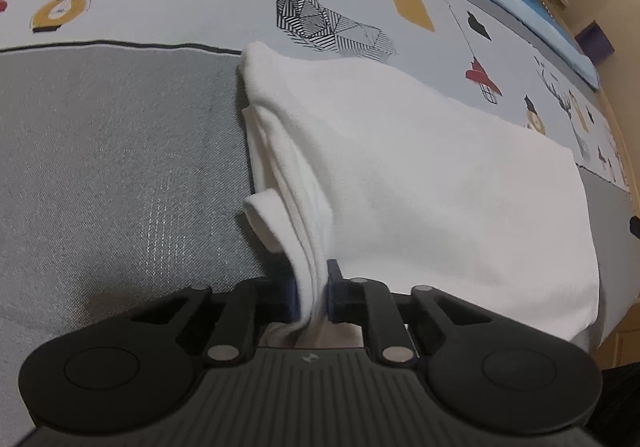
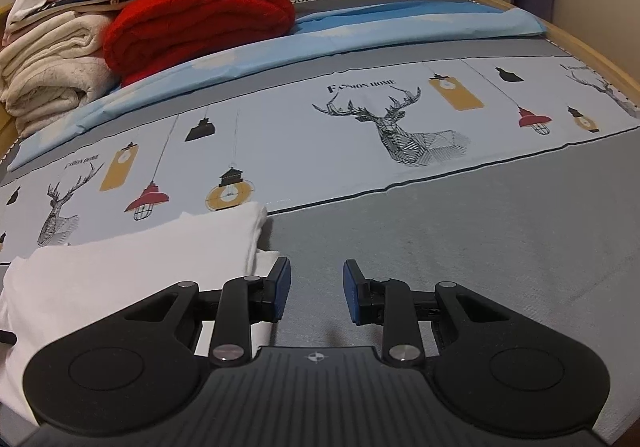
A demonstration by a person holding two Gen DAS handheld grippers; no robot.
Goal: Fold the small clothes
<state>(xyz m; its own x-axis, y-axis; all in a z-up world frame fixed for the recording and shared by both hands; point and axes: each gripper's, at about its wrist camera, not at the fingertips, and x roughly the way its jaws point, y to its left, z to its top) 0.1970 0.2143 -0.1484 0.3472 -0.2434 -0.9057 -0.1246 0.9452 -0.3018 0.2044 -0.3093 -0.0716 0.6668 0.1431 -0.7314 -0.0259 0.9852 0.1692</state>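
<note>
Left gripper (image 1: 311,293) clamped on the bunched near-left corner of the white cloth (image 1: 420,175); from that pinch, layered folded edge running away up the bed (image 1: 100,167), rest of the cloth spread flat to the right. Right gripper (image 2: 316,293) loose, holding nothing, over bare grey sheet; cloth just to its left, so likely next to grab there.

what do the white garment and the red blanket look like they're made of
White garment: soft matte knit, likely cotton jersey; it drapes in limp layered folds where the left gripper pinches it. Red blanket: thick, fuzzy, probably fleece or plush; bulky rounded folds and a nappy surface. Neither fibre can be told for certain.
</note>
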